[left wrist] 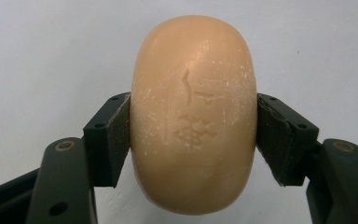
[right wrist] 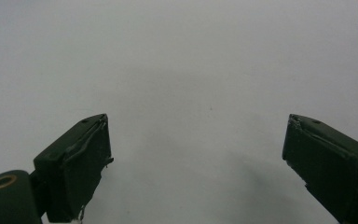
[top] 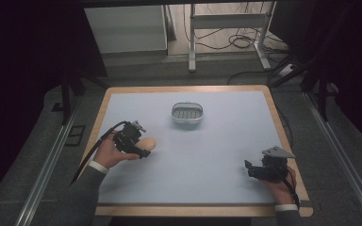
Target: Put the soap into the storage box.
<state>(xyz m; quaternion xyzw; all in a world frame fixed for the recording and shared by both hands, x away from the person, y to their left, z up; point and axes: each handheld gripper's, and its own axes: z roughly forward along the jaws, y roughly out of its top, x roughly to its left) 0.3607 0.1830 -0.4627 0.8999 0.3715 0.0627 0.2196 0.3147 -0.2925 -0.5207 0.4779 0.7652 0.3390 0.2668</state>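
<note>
Tan soap (left wrist: pixel 193 116) is sitting clamped between my left gripper's (top: pixel 131 139) jaws, long axis running forward, near and left of the soap dish (top: pixel 187 114). My right gripper (top: pixel 262 168) is idling, jaws spread, farther off.

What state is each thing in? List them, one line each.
soap bar: clamped across its sides between the jaws of the left gripper, embossed face toward the camera.
right gripper: jaws wide apart, nothing between them, over the blue-grey mat.
soap dish: upright on the mat, nothing in it.
</note>
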